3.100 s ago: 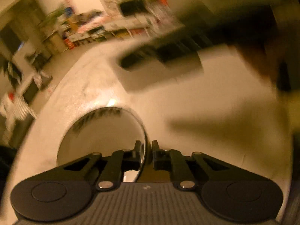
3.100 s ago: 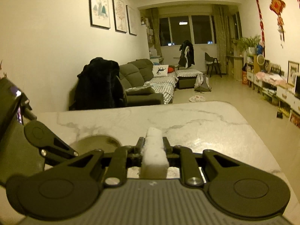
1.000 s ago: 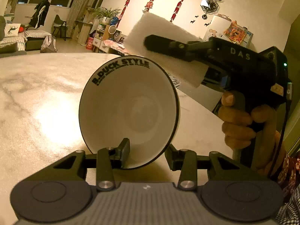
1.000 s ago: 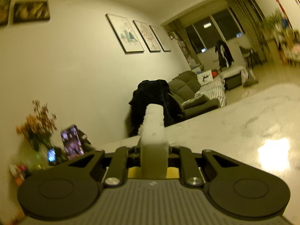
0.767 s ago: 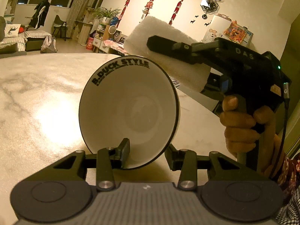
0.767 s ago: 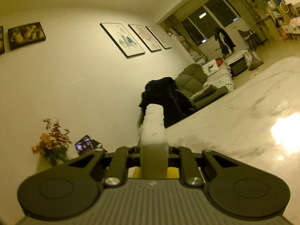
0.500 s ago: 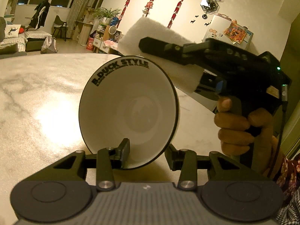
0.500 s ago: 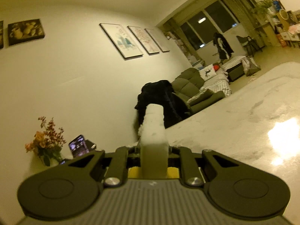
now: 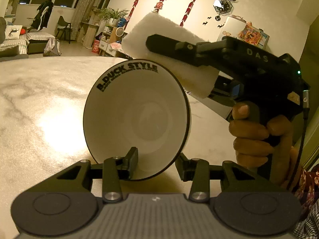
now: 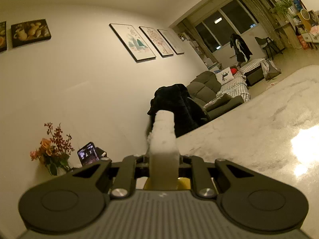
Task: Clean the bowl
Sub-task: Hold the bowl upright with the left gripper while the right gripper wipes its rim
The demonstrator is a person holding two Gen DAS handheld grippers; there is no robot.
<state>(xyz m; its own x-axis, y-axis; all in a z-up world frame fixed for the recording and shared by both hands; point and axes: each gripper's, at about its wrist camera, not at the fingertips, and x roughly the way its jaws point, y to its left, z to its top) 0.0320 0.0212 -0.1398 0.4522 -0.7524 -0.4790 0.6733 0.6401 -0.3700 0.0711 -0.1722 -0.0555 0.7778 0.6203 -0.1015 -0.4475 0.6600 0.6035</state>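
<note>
My left gripper (image 9: 157, 162) is shut on the lower rim of a white bowl (image 9: 137, 119) with a black edge and "B.DUCK STYLE" printed inside. The bowl stands on edge above the marble table (image 9: 39, 103), its inside facing the camera. My right gripper (image 10: 163, 159) is shut on a white sponge (image 10: 164, 139). In the left wrist view the right gripper (image 9: 229, 59) is held by a hand and carries the sponge (image 9: 169, 53) just behind the bowl's upper right rim. I cannot tell whether sponge and bowl touch.
The marble table (image 10: 259, 139) stretches away with a bright light reflection. A vase of flowers (image 10: 51, 155) and a phone (image 10: 88, 153) stand at its far left end. A chair draped with a black coat (image 10: 175, 103) and a sofa lie beyond.
The right gripper with the sponge has shifted slightly up and down beside the bowl's upper rim. The bowl stays still in my left gripper.
</note>
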